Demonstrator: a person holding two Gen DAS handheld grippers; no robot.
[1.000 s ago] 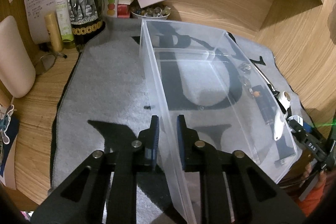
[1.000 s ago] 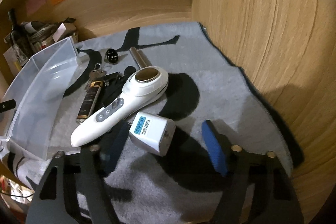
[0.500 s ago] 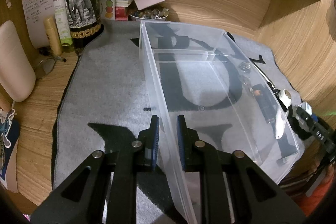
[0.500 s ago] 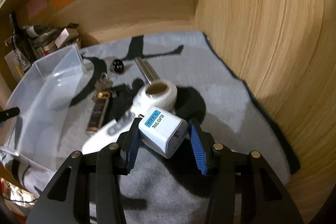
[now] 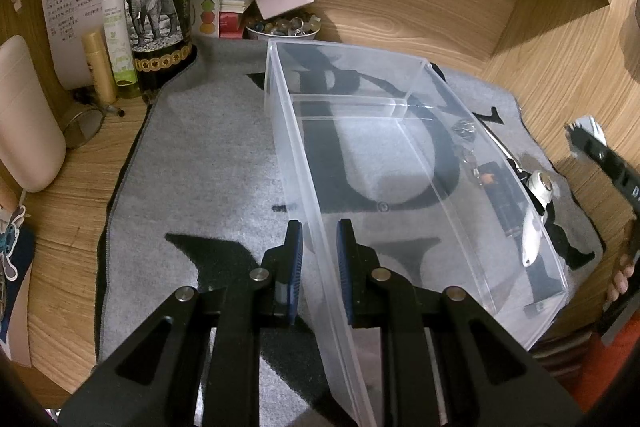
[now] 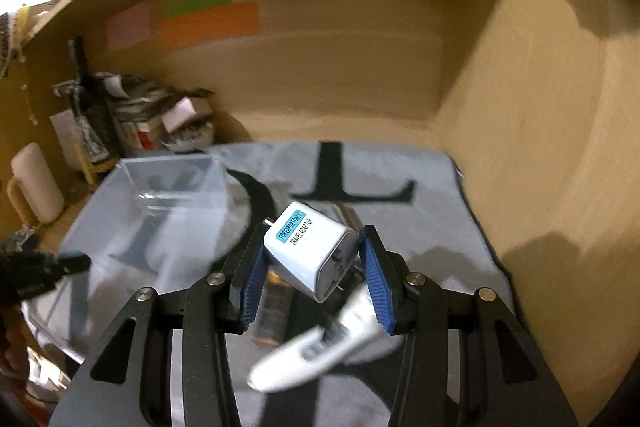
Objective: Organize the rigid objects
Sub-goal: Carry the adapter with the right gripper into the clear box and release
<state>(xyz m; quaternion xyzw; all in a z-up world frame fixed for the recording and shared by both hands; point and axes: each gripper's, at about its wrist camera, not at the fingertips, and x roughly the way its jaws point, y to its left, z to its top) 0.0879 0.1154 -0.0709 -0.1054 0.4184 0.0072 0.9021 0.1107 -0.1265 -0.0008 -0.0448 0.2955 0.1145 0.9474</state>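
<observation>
- On the left, the left tool (image 5: 316,263) is clenched on the near wall of a clear plastic bin (image 5: 400,163), which rests on a grey mat (image 5: 208,171) on the table — a tug there could tip or slide the empty bin.
- On the right, the right tool (image 6: 311,267) grips a white travel adapter (image 6: 310,249) between its blue pads, lifted clear of the mat.
- The adapter sits tilted and held by its sides only — a quick swing toward the bin could make it slip out.
- A white handheld device (image 6: 320,347) lies below it, close enough to be knocked.
</observation>
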